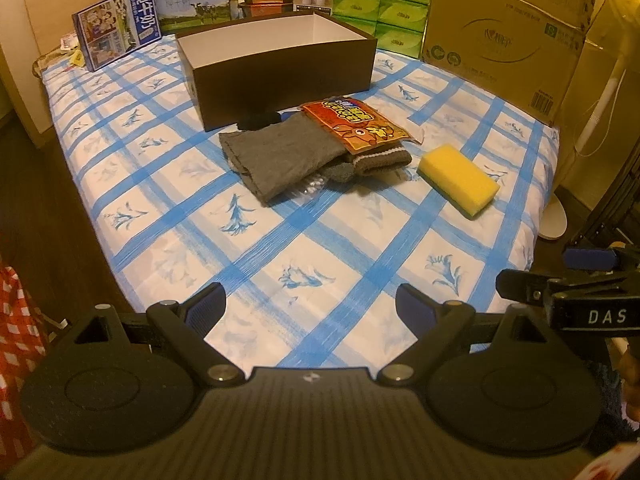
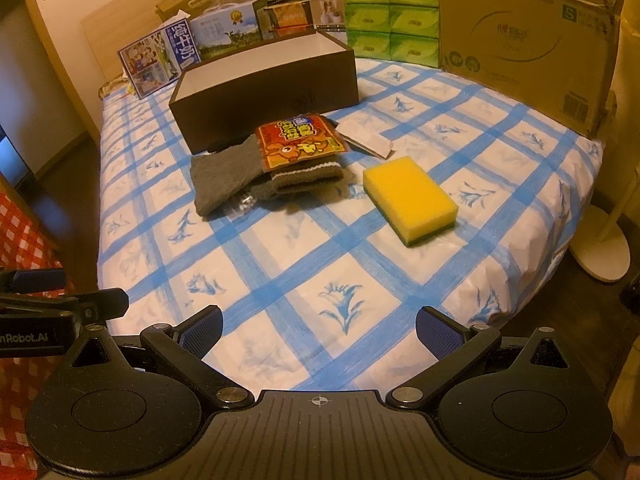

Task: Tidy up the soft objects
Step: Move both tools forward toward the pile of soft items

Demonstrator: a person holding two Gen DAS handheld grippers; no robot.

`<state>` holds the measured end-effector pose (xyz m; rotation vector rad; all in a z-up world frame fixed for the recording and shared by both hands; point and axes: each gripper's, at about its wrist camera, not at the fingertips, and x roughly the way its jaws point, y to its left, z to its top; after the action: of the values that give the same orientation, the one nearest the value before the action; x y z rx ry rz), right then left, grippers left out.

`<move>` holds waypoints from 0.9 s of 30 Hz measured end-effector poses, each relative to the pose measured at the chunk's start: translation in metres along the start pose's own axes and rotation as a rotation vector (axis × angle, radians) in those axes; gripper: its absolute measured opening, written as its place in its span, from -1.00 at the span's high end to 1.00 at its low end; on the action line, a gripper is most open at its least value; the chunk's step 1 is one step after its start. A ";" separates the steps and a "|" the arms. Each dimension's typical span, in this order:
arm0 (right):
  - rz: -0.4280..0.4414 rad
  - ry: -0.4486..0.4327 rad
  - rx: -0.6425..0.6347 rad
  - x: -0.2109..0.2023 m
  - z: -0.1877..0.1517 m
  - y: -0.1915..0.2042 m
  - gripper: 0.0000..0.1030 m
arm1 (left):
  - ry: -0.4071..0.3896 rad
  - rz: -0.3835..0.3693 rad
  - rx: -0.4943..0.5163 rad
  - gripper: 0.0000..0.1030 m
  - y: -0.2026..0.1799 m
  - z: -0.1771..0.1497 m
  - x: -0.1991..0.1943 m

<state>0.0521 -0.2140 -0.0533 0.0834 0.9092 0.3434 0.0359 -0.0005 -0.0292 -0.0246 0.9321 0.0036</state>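
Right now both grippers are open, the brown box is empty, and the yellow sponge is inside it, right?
Not quite. The yellow sponge lies on the checked bedcover, apart from the brown box, as the right wrist view shows. Both the left gripper and right gripper are open.

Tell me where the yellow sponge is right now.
The yellow sponge lies flat on the blue-checked bedspread, alone to the right of the pile of grey socks and in front of the brown open box; neither gripper touches it.
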 end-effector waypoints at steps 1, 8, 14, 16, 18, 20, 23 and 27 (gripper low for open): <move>0.001 -0.003 0.001 0.001 0.000 0.000 -0.99 | 0.005 -0.003 -0.001 -0.77 0.000 0.003 0.005; 0.005 -0.021 -0.001 0.019 0.014 -0.019 -0.99 | 0.018 -0.024 -0.005 -0.77 0.000 0.021 0.035; 0.011 -0.047 -0.028 0.035 0.027 -0.030 -0.99 | 0.016 -0.025 0.001 -0.76 0.000 0.041 0.059; 0.019 -0.059 -0.044 0.042 0.032 -0.032 -0.99 | 0.015 -0.021 0.002 -0.76 0.002 0.048 0.068; 0.026 -0.069 -0.069 0.051 0.038 -0.033 -0.99 | 0.020 -0.013 -0.005 -0.76 0.005 0.054 0.076; 0.033 -0.088 -0.103 0.059 0.044 -0.031 -0.99 | 0.021 -0.007 -0.010 -0.75 0.009 0.059 0.085; 0.040 -0.123 -0.153 0.073 0.055 -0.025 -0.99 | 0.025 0.005 -0.022 -0.73 0.015 0.067 0.100; 0.057 -0.166 -0.221 0.095 0.069 -0.015 -0.95 | 0.024 0.025 -0.037 -0.73 0.025 0.078 0.116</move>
<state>0.1637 -0.1920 -0.0866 -0.0650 0.7014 0.4803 0.1670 0.0258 -0.0765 -0.0473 0.9566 0.0436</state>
